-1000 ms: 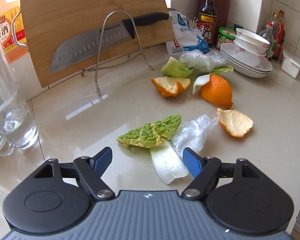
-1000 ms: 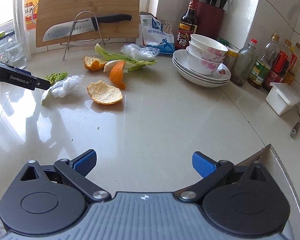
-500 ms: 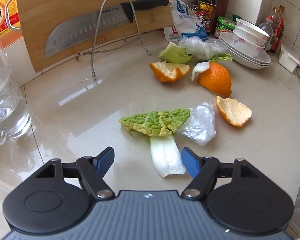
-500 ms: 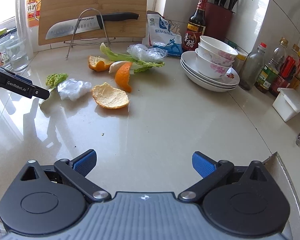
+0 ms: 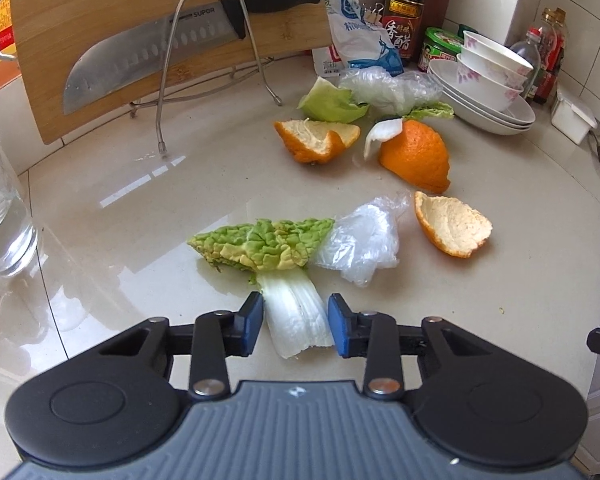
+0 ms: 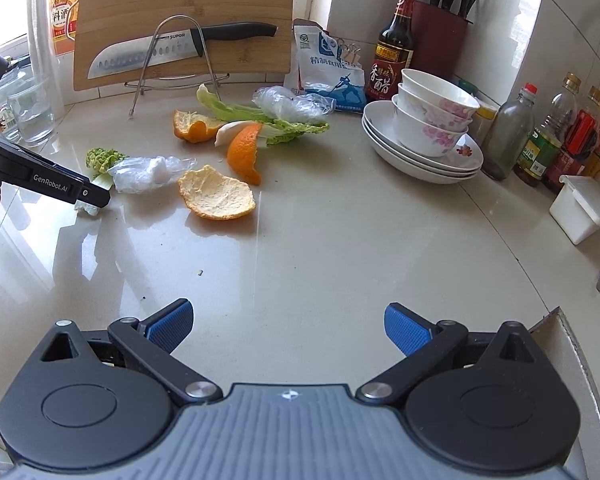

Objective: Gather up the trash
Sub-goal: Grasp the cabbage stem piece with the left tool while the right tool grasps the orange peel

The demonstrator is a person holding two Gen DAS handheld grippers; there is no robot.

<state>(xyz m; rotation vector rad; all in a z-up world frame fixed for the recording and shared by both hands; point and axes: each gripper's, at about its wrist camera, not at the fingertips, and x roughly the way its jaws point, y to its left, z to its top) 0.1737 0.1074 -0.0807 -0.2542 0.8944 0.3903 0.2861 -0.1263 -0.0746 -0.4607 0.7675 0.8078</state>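
The left gripper (image 5: 295, 326) has its blue pads on either side of the white stalk of a cabbage leaf (image 5: 278, 264), narrowed nearly to the stalk's width; I cannot tell whether the pads press it yet. The leaf's green end lies straight ahead of the fingers, with a plastic wad (image 5: 362, 242) touching it on the right. Further ahead and right lie three orange peels, the nearest (image 5: 452, 224) just past the wad, then more cabbage and plastic. The right gripper (image 6: 288, 326) hangs with fingers wide apart over bare counter (image 6: 340, 240), with the scraps well ahead to its left and nothing between the pads.

Risks, as I judge them: the stalk is wet-looking and brittle, so a hard squeeze may snap it, or it may slide out on lifting. The limp green end could drag the wad along the counter. A glass (image 5: 0, 216) of water stands to the left, so a wide swing that way could tip it.

Readable writing: "SUPOR" on the knife (image 5: 172, 40) and "GenRobot.AI" on the left gripper's finger in the right view. The bottle and pouch carry Chinese labels.
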